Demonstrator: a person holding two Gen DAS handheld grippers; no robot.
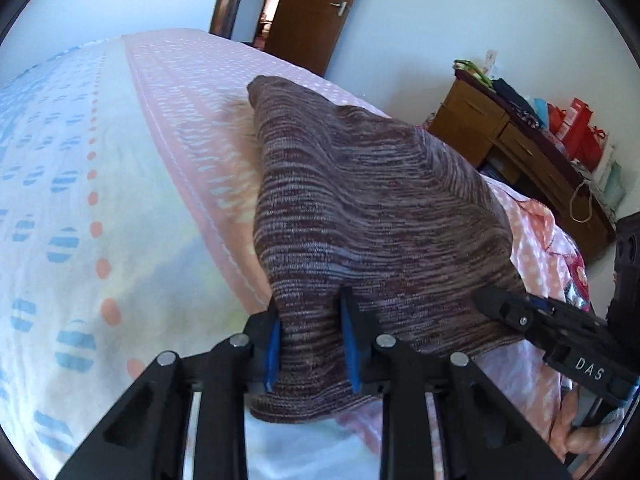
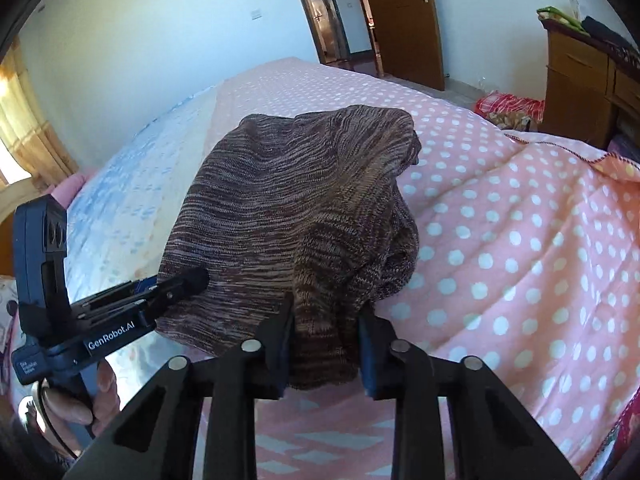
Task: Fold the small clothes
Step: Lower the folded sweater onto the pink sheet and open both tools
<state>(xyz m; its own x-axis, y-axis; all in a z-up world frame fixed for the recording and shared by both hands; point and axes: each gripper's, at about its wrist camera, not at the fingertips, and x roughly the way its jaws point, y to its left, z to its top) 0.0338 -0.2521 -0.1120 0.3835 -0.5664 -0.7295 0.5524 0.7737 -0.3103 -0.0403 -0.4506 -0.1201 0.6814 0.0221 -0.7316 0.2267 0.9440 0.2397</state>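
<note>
Knit garment (image 1: 360,208) over bed (image 1: 120,160), clamped in left gripper (image 1: 312,344), right gripper (image 2: 326,348)

Knit garment (image 1: 360,208) on bed (image 1: 120,184), dresser (image 1: 520,148) beyond.

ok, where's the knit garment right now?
Knit garment hangs over the bed, near edge clamped by left gripper and right gripper.

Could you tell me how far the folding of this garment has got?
Done: little that shows. In hand: both tools, left and right, clamp the near edge of the brown-and-mauve striped knit garment, lifting it off the pink dotted bedspread. Left: laying it over and flattening it.
</note>
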